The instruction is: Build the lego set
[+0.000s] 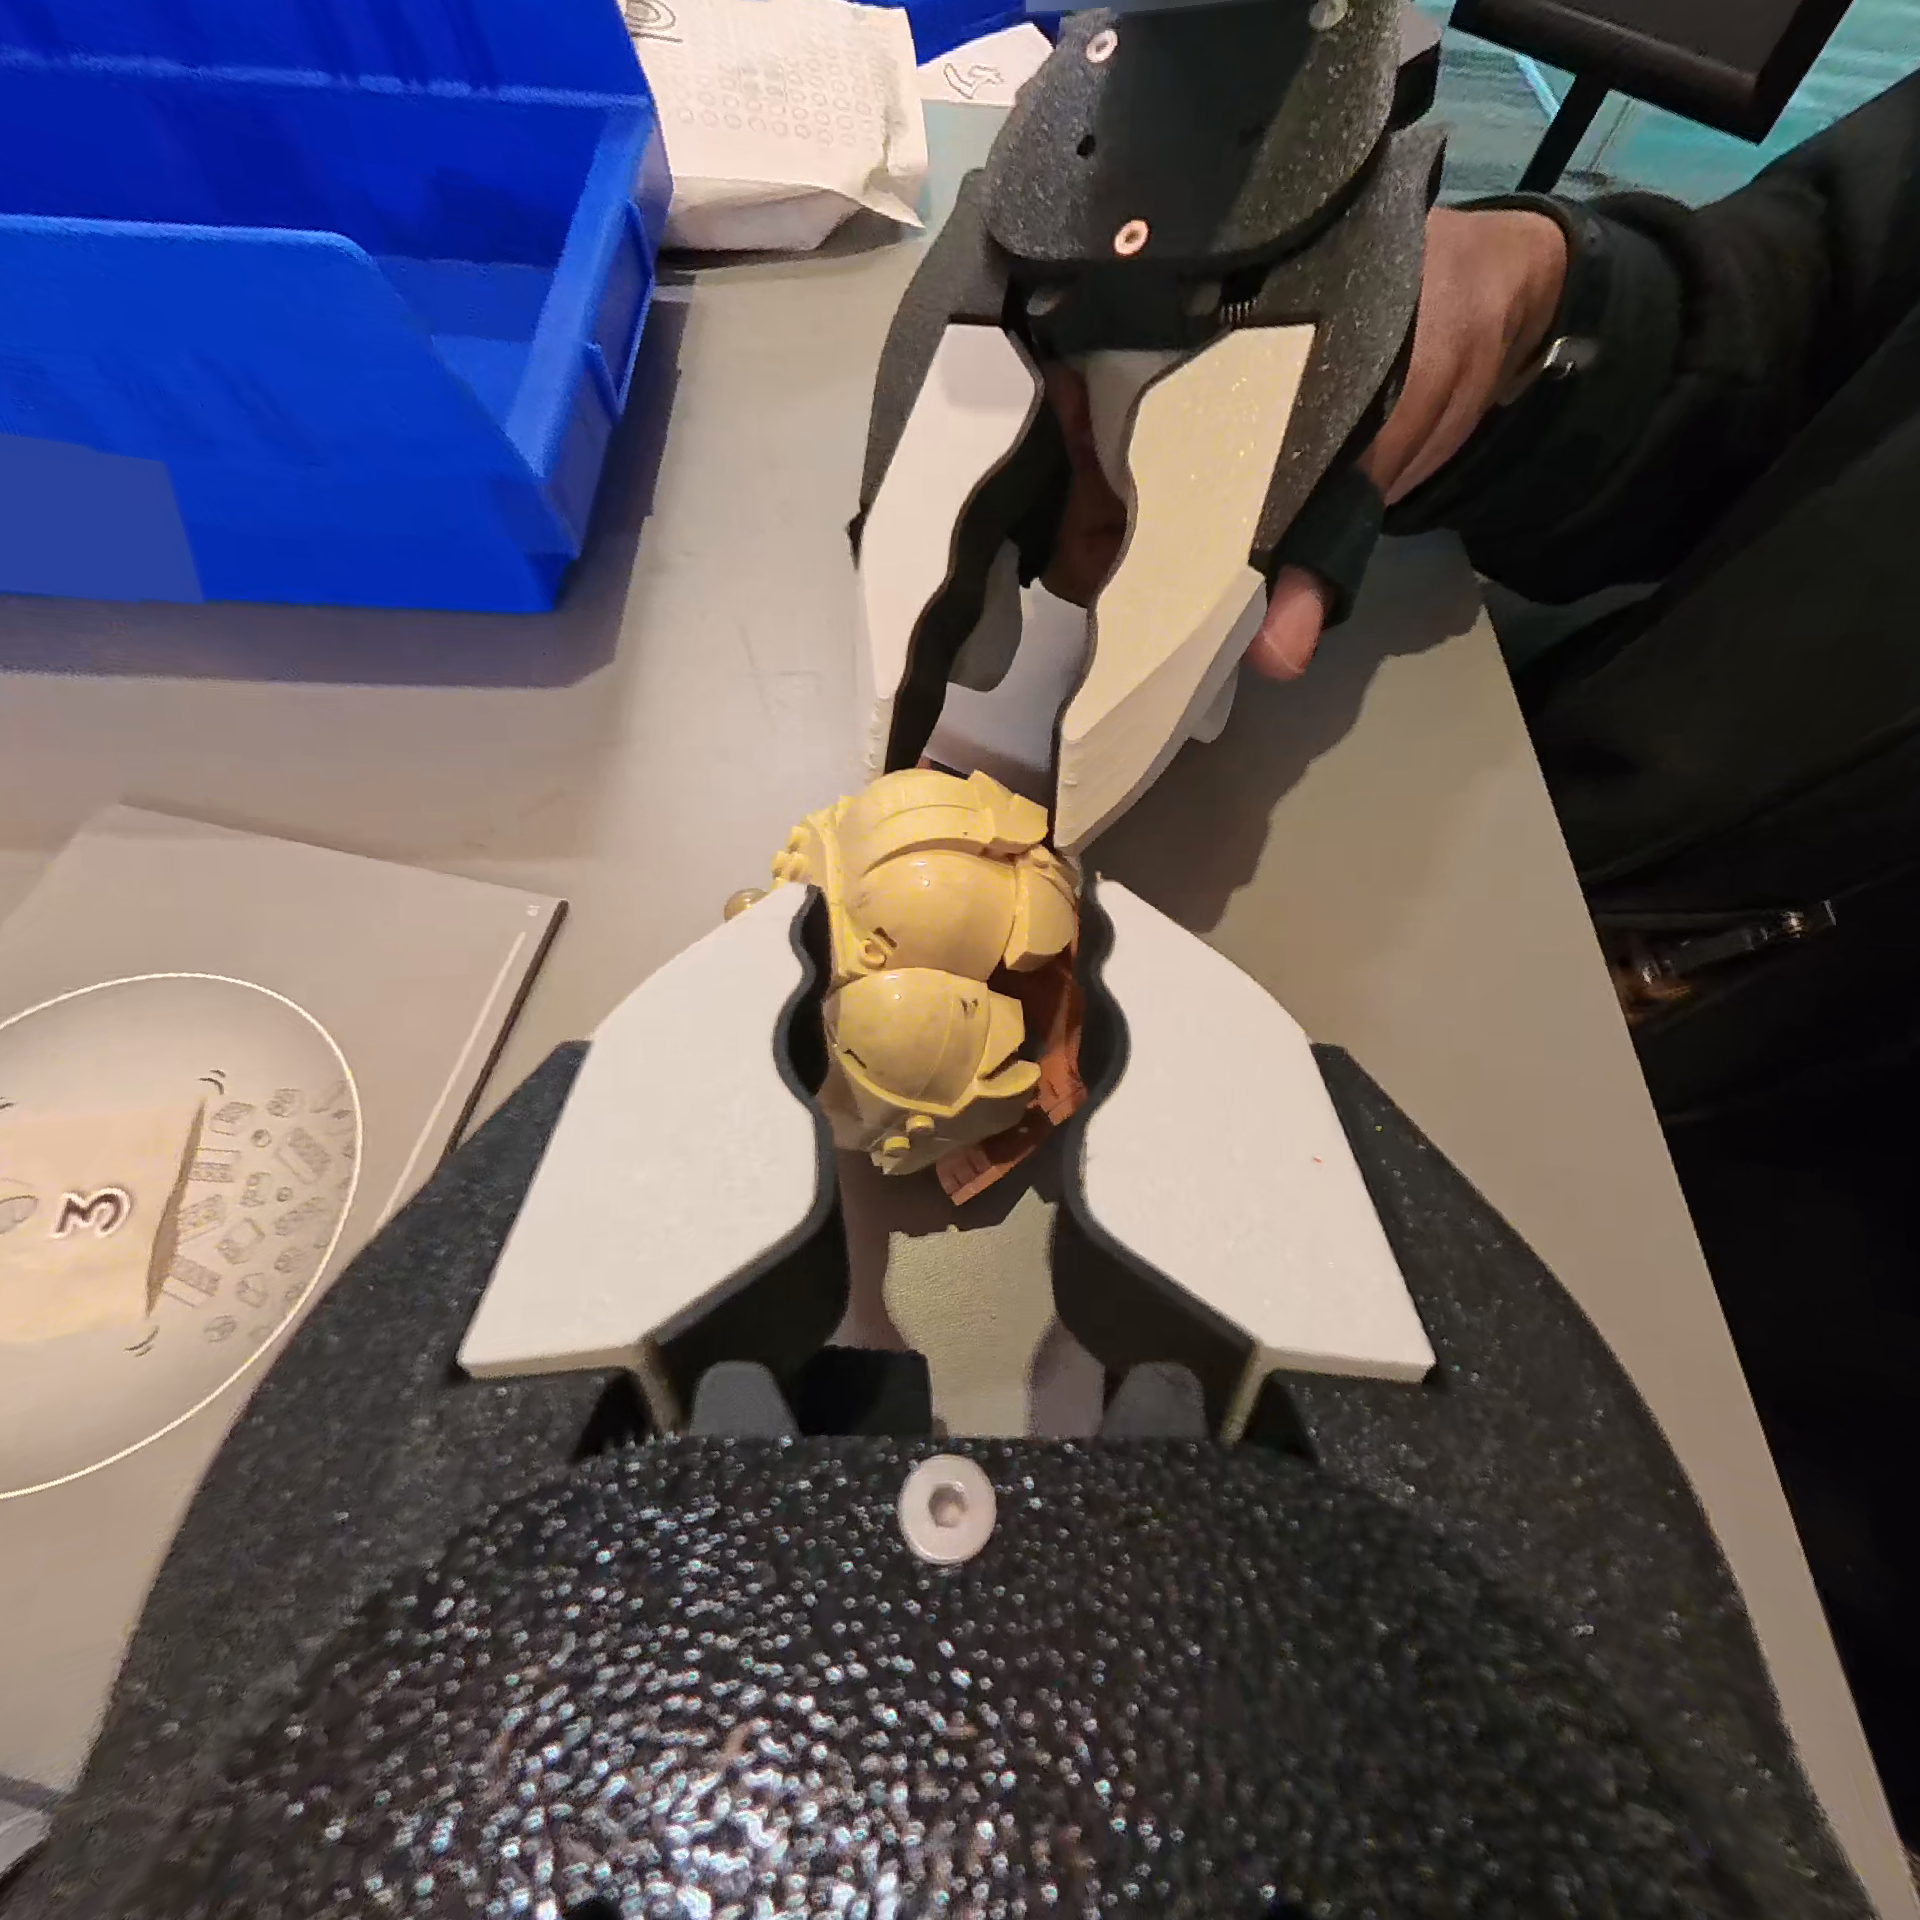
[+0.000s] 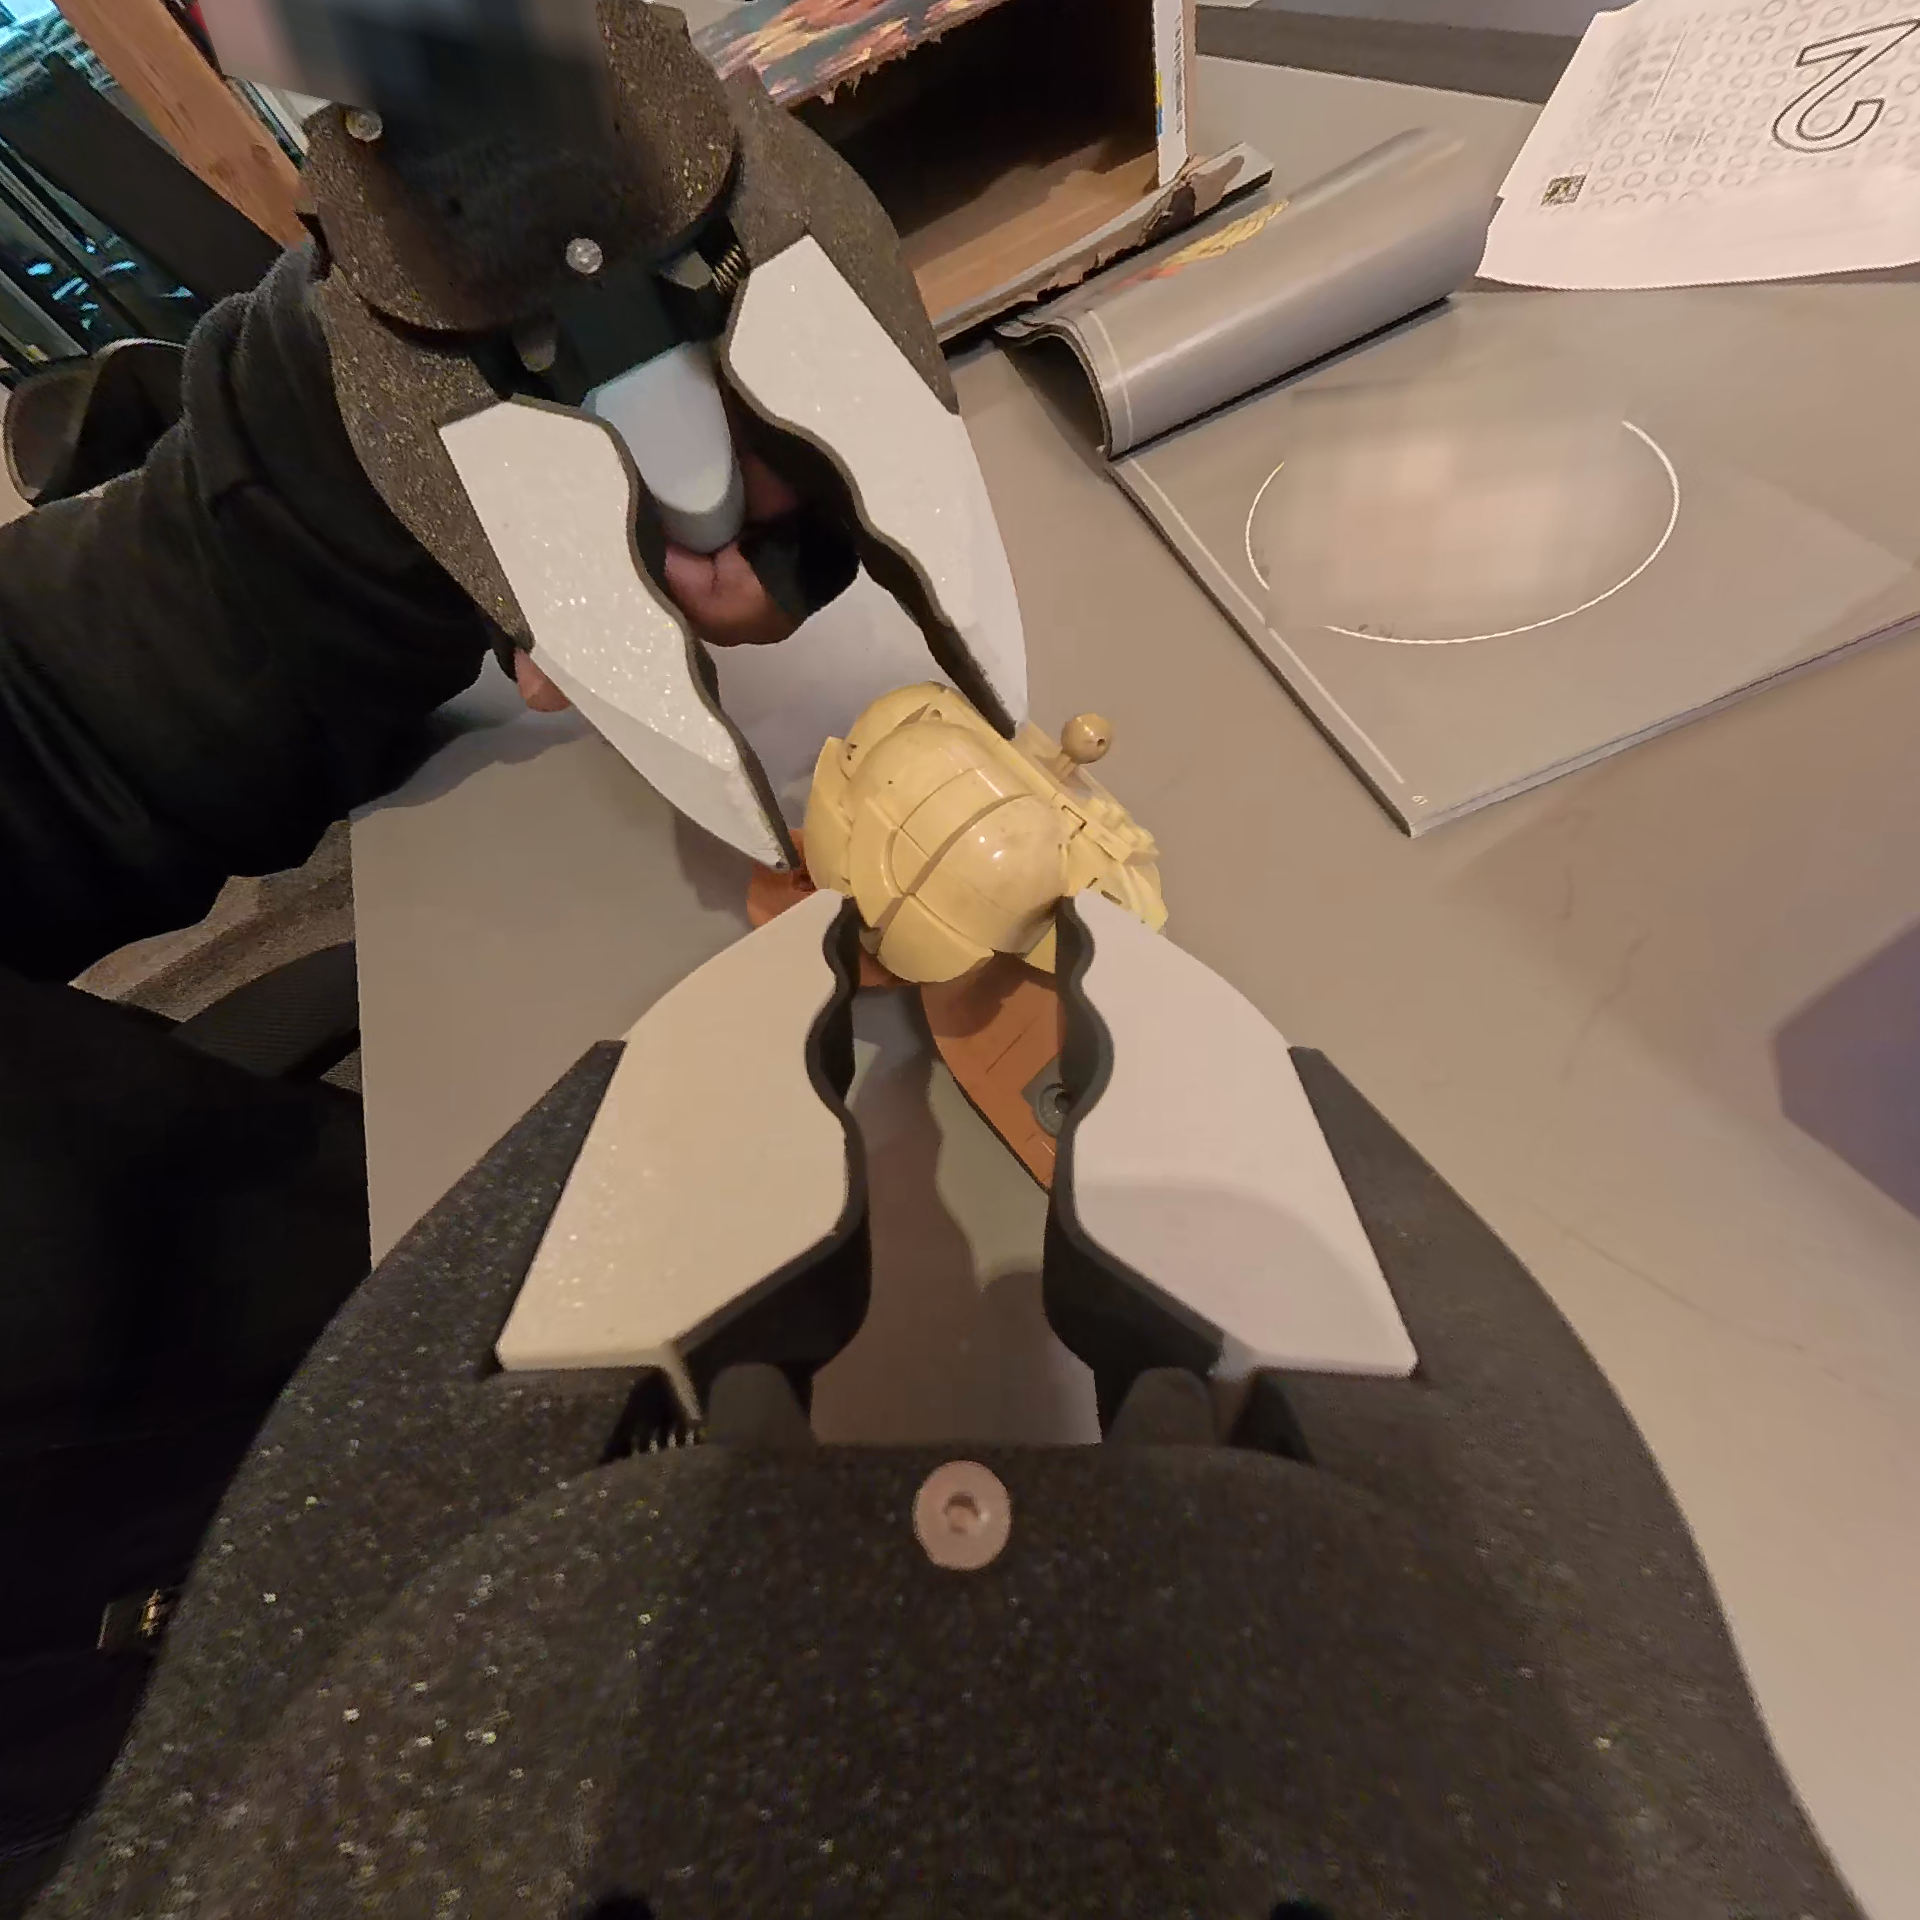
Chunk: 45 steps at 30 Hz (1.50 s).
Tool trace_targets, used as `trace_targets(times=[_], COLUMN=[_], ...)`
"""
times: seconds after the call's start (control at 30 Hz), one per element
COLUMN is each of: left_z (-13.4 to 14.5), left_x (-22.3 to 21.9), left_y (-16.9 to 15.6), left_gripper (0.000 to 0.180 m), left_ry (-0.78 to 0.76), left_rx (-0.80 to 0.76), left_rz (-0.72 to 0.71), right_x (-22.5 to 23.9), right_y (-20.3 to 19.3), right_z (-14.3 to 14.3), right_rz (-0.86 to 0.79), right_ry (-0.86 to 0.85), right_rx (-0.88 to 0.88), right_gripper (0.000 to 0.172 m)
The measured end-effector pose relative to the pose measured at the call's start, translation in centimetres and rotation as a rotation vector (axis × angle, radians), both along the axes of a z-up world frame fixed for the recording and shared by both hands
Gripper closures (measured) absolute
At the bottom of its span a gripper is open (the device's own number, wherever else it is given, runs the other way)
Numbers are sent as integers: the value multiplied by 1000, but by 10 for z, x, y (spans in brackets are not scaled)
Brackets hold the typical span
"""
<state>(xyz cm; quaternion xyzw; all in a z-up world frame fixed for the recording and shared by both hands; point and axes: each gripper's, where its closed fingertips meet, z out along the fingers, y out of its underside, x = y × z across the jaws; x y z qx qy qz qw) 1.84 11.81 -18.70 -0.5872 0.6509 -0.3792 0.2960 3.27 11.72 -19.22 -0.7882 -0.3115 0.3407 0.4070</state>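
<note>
Both grippers meet over the grey desk [image 2: 1455, 1039], left gripper [image 1: 940, 904] and right gripper [image 2: 951, 914] each with jaws narrowed onto one tan-and-brown brick model [image 1: 940, 987].

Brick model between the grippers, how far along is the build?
Done: the model's tan domed body sits joined to a brown base. In hand: the left gripper and right gripper both grip it above the table. What is left cannot be told; a booklet lies open nearby.
</note>
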Motion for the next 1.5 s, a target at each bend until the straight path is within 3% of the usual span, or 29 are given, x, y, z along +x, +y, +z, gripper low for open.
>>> trace_targets(times=[0.17, 0.67, 1.07, 1.27, 1.5], left_z=[0, -1, 7, -1, -3], left_x=[1, 8, -9, -23, -23], left_y=[0, 10, 28, 22, 18], left_gripper=[135, 137, 123, 118, 111], left_ry=[14, 134, 66, 28, 32], left_rx=[-15, -275, -267, -336, -281], left_rz=[11, 136, 165, -23, -55], right_x=[0, -3, -12, -18, -19], right_y=[1, 2, 10, 14, 17], right_z=[0, -3, -5, -5, -3], right_rz=[2, -9, -26, -31, -42], right_ry=[-1, -45, -23, -28, -2], right_rx=[-3, -3, -25, -22, -45], right_gripper=[136, 138, 140, 139, 138])
